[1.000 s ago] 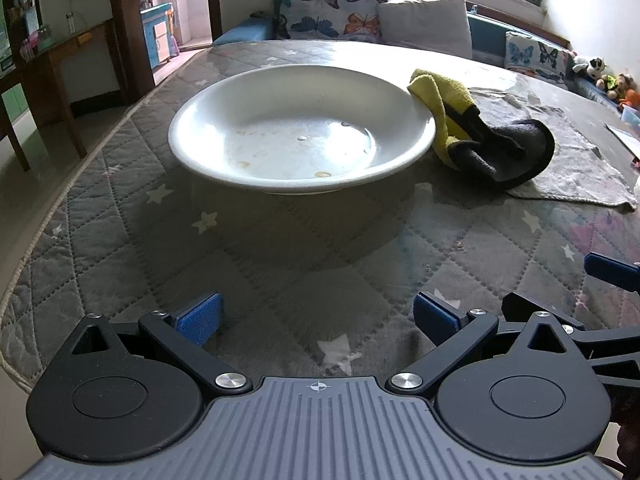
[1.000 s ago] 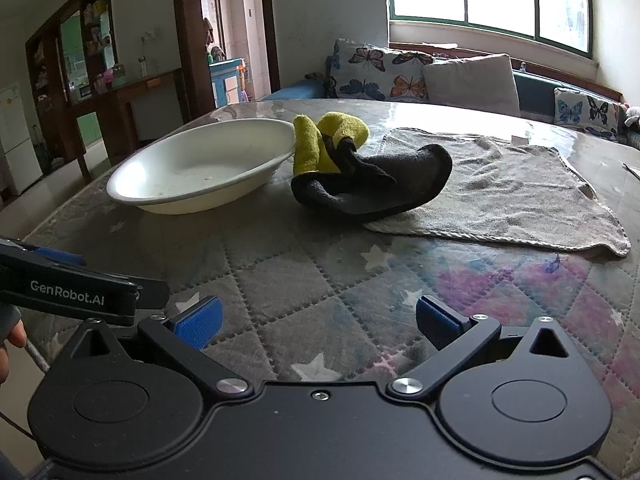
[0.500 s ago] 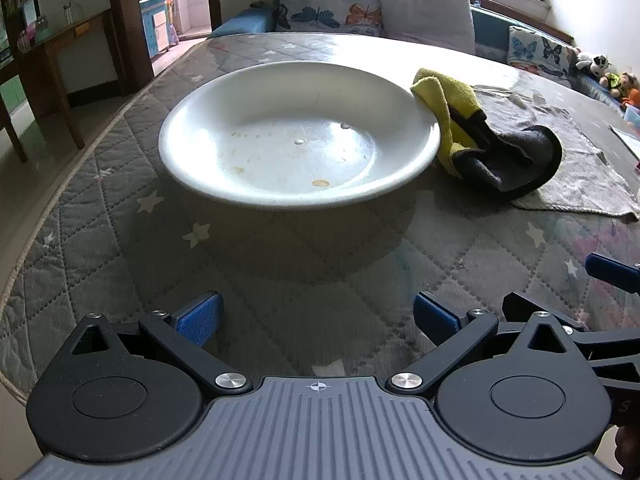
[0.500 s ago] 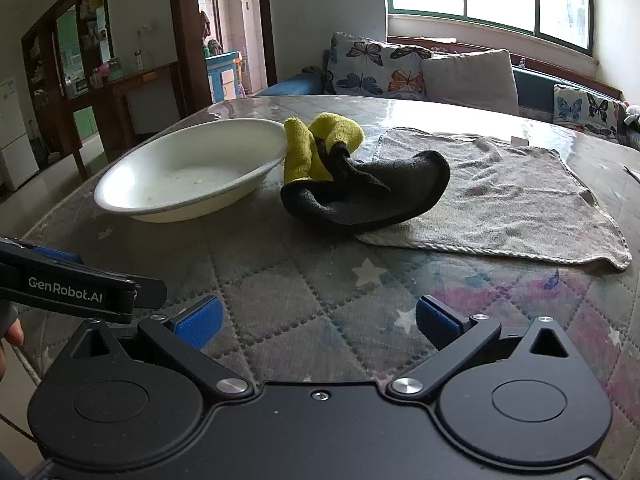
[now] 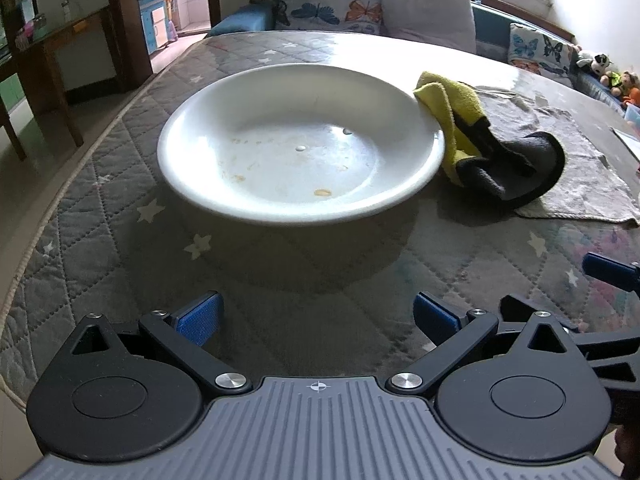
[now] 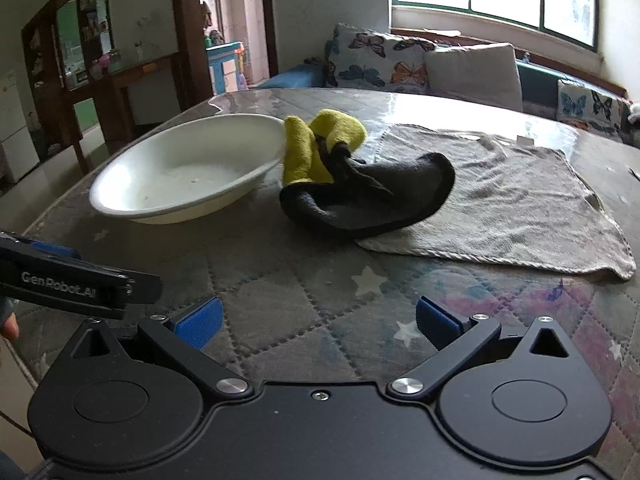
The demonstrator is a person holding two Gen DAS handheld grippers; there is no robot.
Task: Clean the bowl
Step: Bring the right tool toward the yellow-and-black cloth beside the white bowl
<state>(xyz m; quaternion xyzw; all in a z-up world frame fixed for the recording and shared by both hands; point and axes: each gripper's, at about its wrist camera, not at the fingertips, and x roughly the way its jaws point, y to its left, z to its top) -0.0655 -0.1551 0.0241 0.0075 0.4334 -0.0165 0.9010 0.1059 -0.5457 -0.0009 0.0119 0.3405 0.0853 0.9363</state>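
Observation:
A wide white bowl (image 5: 300, 144) with small food stains inside sits on the quilted table (image 5: 280, 280); in the right wrist view the bowl (image 6: 188, 172) is at the left. A yellow and black cloth (image 5: 496, 160) lies crumpled against the bowl's right rim, and the cloth (image 6: 360, 184) is straight ahead in the right wrist view. My left gripper (image 5: 316, 318) is open, a short way in front of the bowl, empty. My right gripper (image 6: 316, 320) is open too, short of the cloth, nothing between its fingers.
A grey towel (image 6: 500, 192) is spread on the table (image 6: 300, 312) under and right of the cloth. The table's curved edge (image 5: 40, 216) runs on the left. A sofa with butterfly cushions (image 6: 380, 60) stands behind. The left gripper's body (image 6: 72, 280) shows at the left of the right wrist view.
Both grippers have moved forward: the bowl looms larger and lower in the left wrist view, and the cloth is nearer in the right wrist view. Both stay open.

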